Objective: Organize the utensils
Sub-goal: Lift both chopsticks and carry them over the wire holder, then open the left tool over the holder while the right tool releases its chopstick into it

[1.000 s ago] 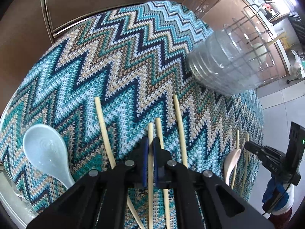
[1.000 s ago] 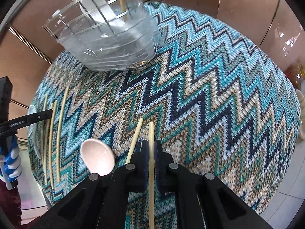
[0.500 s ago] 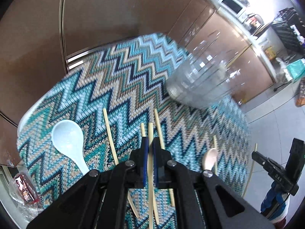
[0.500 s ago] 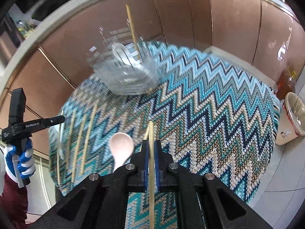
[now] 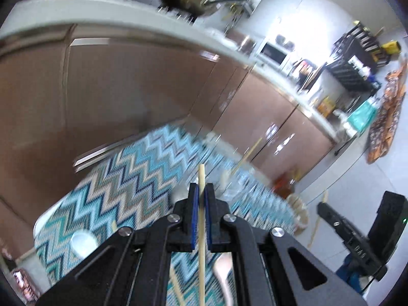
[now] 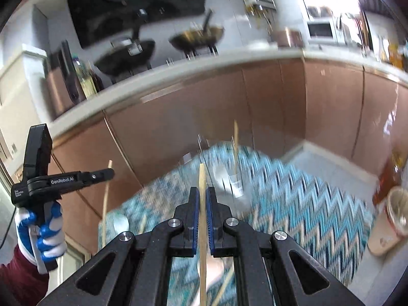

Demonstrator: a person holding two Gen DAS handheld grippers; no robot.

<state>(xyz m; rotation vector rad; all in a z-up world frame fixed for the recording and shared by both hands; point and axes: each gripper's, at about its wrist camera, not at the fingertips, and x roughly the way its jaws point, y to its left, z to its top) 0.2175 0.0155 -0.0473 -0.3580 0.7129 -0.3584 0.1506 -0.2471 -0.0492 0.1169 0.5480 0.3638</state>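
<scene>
Both grippers risen off the zigzag cloth (image 5: pixel 122 191), left gripper (image 5: pixel 201 191) and right gripper (image 6: pixel 202 193) jaws each clenched on a chopstick (image 5: pixel 201 178) pointing forward along them

A home kitchen. A wok (image 6: pixel 197 37) and a dark pan (image 6: pixel 125 57) sit on a stove beneath a range hood (image 6: pixel 135 2), and a microwave (image 5: pixel 272 53) stands on the pale worktop (image 6: pixel 204 70). Glossy brown cabinet doors (image 6: pixel 204 112) run below.
</scene>
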